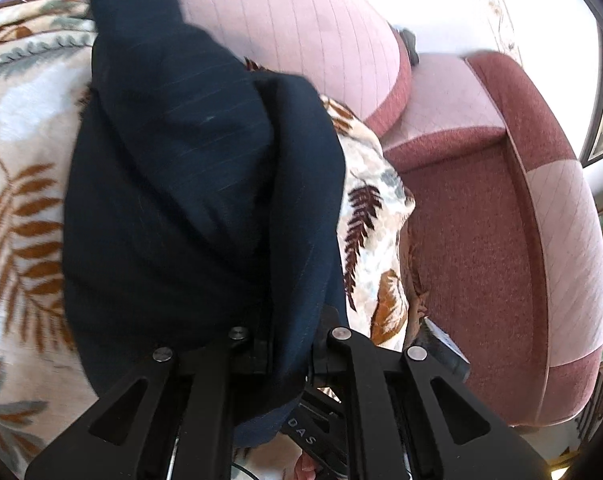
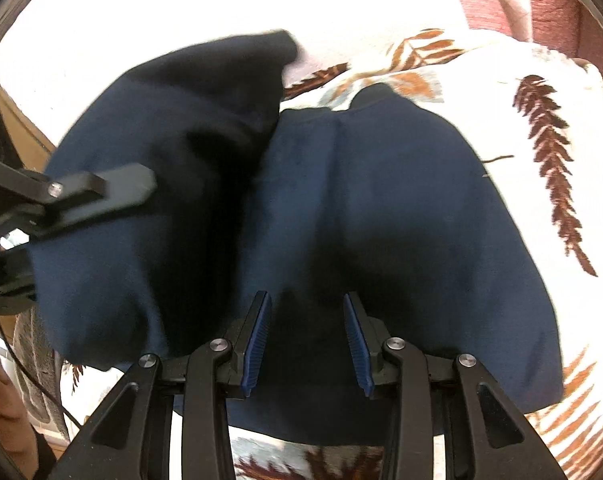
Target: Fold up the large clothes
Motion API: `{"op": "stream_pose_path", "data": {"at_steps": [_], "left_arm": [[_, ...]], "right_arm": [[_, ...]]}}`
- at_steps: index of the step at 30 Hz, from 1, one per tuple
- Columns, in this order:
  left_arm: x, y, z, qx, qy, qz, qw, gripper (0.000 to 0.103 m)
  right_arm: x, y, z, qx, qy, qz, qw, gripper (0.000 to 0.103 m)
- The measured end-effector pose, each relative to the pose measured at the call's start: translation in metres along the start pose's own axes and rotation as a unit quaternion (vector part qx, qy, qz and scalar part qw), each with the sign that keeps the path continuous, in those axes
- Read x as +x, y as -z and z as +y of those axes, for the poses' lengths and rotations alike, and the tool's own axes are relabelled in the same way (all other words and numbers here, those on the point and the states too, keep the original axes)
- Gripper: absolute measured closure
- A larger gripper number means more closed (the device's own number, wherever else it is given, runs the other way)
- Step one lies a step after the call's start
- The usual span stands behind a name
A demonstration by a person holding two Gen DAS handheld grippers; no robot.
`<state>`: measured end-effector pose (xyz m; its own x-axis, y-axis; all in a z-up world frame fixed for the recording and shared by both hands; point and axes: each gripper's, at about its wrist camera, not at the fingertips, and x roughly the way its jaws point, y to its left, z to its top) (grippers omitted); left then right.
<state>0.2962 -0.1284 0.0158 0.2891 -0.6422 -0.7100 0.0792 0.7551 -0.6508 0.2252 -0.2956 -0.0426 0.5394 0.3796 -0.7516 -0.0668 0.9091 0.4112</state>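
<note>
Pink and red sofa cushions (image 1: 481, 208) back a pale blanket (image 2: 501, 80) printed with brown fern leaves, laid flat as a folding surface. On it lies a dark navy garment (image 2: 381, 208), partly doubled over. Left gripper (image 1: 289, 344) is clamped on a fold of the cloth, lifting that side so it can be carried across. Right gripper (image 2: 307, 340) hangs just over the flat part, blue pads partway apart and holding nothing, probably ready to steady it

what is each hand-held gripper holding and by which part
Left hand-held gripper: shut on a bunched fold of the navy garment. Right hand-held gripper: open above the cloth, holding nothing.
</note>
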Motion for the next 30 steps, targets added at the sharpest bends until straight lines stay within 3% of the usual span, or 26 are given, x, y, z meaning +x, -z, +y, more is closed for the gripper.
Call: {"op": "stream_pose_path", "data": {"at_steps": [8,13,17,22,25,28,30], "left_arm": [[0.047,0.005,-0.021,0.002,0.032,0.047,0.9984,0.098],[0.065,0.008,-0.005,-0.026,0.024,0.072,0.9968,0.098],[0.040,0.006,0.005,-0.027,0.037,0.059,0.9972,0.098],[-0.023,0.000,0.026,-0.019,0.036,-0.003,0.9992,0.097],[-0.058,-0.005,0.057,-0.026,-0.019,-0.052,0.9981,0.096],[-0.062,-0.003,0.084,-0.027,-0.113,-0.059,0.9915,0.096],[-0.050,0.002,0.098,-0.031,-0.142,-0.039,0.9886,0.096]], "right_arm": [[-0.010,0.009,-0.031,0.016,-0.021,-0.001,1.000,0.072],[-0.012,0.016,-0.040,0.026,-0.036,-0.001,0.999,0.075],[-0.019,0.020,-0.039,0.031,-0.040,-0.005,0.999,0.075],[-0.024,0.014,-0.046,0.038,-0.029,-0.007,0.999,0.073],[-0.037,0.003,-0.046,0.045,-0.013,-0.028,0.998,0.071],[-0.059,-0.014,-0.049,0.068,0.016,-0.077,0.995,0.069],[-0.070,-0.024,-0.052,0.088,0.020,-0.107,0.990,0.067]]}}
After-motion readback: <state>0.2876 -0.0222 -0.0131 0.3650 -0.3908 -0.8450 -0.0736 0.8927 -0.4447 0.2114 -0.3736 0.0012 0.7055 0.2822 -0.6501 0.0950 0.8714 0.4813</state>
